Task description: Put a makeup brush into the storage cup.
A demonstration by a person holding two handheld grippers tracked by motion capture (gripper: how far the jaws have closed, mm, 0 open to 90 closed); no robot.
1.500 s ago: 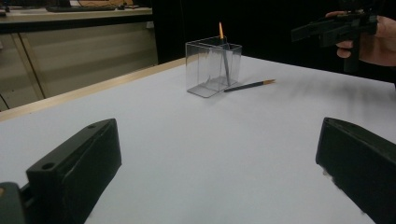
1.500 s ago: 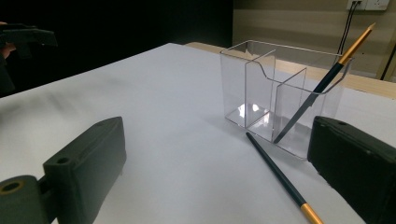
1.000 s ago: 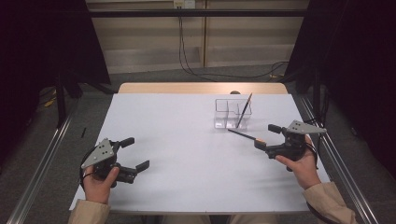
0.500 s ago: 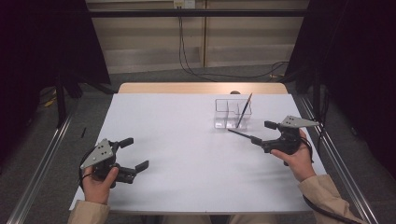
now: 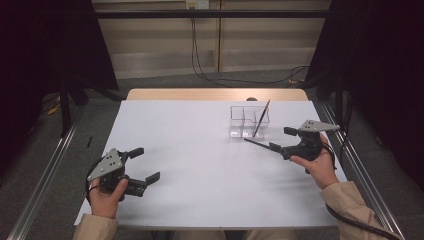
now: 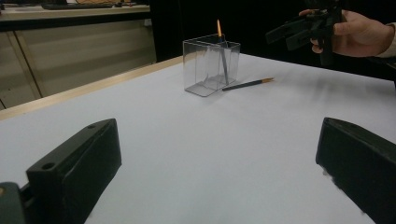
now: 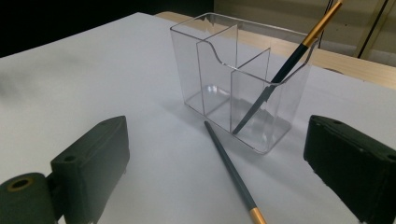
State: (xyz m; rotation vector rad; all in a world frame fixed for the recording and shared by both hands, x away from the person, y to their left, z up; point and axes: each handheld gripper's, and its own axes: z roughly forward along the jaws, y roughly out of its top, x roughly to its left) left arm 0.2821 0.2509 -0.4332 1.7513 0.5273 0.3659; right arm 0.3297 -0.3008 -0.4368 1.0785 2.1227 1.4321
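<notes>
Clear plastic made the box, with thin walls splitting it into parts. One thin dark brush with a gold end leaned inside it. Another brush lay flat on the white table, just beside the box. The right claw was wide open and empty, close over it. I think picking it up came next: close on its thin stick. The left claw was open and empty too.

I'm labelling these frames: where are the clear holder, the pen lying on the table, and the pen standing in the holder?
Holder (image 7: 212, 60): right gripper view, front wall.
Lying pen (image 7: 229, 172): right gripper view, mid-barrel.
Standing pen (image 7: 292, 58): right gripper view, dark shaft.
</notes>
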